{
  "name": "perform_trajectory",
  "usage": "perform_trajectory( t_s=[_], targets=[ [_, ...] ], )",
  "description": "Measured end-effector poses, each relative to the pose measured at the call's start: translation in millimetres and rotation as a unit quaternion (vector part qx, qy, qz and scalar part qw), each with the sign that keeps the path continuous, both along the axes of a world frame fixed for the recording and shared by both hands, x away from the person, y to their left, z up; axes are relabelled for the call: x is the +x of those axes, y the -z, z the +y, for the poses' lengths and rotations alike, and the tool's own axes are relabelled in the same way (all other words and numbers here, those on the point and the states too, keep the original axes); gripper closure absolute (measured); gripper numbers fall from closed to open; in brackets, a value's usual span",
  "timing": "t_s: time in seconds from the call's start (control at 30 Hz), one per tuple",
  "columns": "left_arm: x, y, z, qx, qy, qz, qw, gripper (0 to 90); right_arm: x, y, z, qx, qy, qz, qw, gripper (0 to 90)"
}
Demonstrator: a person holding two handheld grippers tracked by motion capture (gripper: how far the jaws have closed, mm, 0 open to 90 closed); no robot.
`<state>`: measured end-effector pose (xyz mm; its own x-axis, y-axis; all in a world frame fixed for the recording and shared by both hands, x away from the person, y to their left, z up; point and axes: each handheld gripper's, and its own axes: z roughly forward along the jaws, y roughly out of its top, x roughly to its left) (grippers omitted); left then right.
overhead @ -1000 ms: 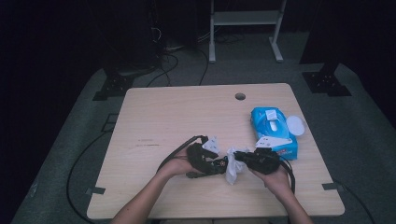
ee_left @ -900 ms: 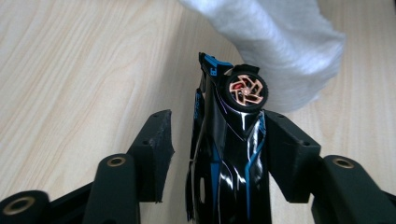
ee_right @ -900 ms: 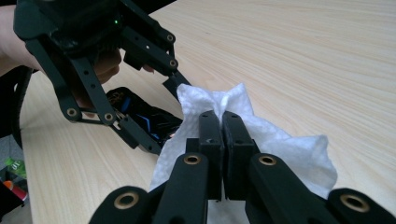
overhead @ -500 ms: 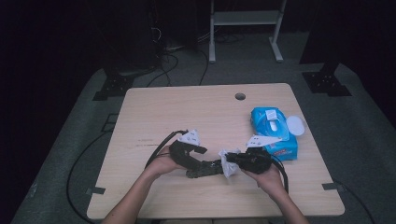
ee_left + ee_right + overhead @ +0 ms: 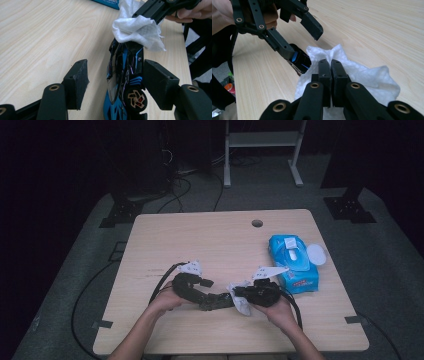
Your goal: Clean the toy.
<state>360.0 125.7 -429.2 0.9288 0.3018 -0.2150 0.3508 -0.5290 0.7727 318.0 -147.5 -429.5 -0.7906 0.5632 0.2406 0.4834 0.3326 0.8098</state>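
1. Right gripper [image 5: 331, 65]: jaws clenched on a white wet wipe [image 5: 364, 75], pressed against a toy car's end.
2. Left gripper [image 5: 112, 77]: jaws have just been opening, released around the black-and-blue toy car [image 5: 125, 82].
3. Toy car lies near the table's [image 5: 210, 240] near edge; blue wipes pack [image 5: 295, 262] at right.

My high view looks forward and down over the whole tabletop [image 5: 220, 245], while both gripper views sit close above it, facing each other and sharing the white wipe [image 5: 137, 30].
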Motion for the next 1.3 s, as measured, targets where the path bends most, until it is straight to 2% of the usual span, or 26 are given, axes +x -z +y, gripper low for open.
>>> perform_trajectory(
  t_s=[0.2,0.33,0.43,0.57,0.63,0.77,0.87,0.9,0.97,1.07,1.13,1.17,1.23,1.3],
  targets=[
    [0.1,2.7,0.0,-0.008,-0.007,0.006,0.9999,35.9,-2.9,-2.4,0.0,-0.002,0.0,-0.005,1.0,87.4],
    [0.3,2.8,-0.1,-0.007,-0.008,0.005,0.9999,35.7,-10.9,-15.8,0.0,0.021,-0.008,-0.021,0.9995,87.4],
    [-0.8,2.4,0.4,-0.012,-0.003,0.006,0.9999,35.3,-14.3,-16.5,7.0,0.006,-0.016,-0.028,0.9995,87.4],
    [-7.8,2.8,5.6,-0.027,0.012,-0.01,0.9995,34.0,-11.9,-4.7,12.8,-0.022,-0.014,-0.022,0.9994,87.4],
    [-12.0,6.0,10.3,-0.031,0.016,-0.02,0.9992,34.0,-11.3,-0.3,13.1,-0.022,-0.012,-0.018,0.9995,87.5],
    [-20.2,17.9,19.7,-0.026,0.012,-0.041,0.9987,34.0,-10.6,0.2,12.4,-0.019,-0.009,-0.016,0.9996,87.5],
    [-27.0,26.7,22.2,-0.009,0.008,-0.058,0.9983,34.1,-10.3,0.4,12.1,-0.017,-0.007,-0.016,0.9997,87.5],
    [-28.6,28.8,21.3,0.004,0.01,-0.063,0.998,34.2,-10.3,0.6,12.0,-0.017,-0.007,-0.015,0.9997,87.5],
    [-31.6,32.3,19.2,0.022,0.006,-0.083,0.9963,35.2,-10.6,0.7,11.8,-0.017,-0.005,-0.015,0.9997,87.6],
    [-32.5,38.3,14.6,0.05,0.007,-0.094,0.9943,38.7,-10.8,1.4,11.3,-0.013,-0.004,-0.017,0.9998,87.6],
    [-31.2,42.2,12.4,0.064,0.005,-0.093,0.9936,41.1,-10.9,1.6,10.9,-0.013,-0.002,-0.016,0.9998,87.6],
    [-30.5,44.0,11.3,0.062,0.004,-0.085,0.9945,41.9,-10.7,1.7,10.5,-0.013,-0.003,-0.018,0.9998,87.6],
    [-29.2,45.9,9.8,0.07,0.002,-0.082,0.9941,42.8,-10.4,1.9,9.6,-0.011,-0.003,-0.017,0.9998,87.6],
    [-27.4,47.8,8.9,0.067,0.0,-0.074,0.995,45.1,-10.3,2.2,8.9,-0.01,-0.002,-0.017,0.9998,87.6]
  ],
)
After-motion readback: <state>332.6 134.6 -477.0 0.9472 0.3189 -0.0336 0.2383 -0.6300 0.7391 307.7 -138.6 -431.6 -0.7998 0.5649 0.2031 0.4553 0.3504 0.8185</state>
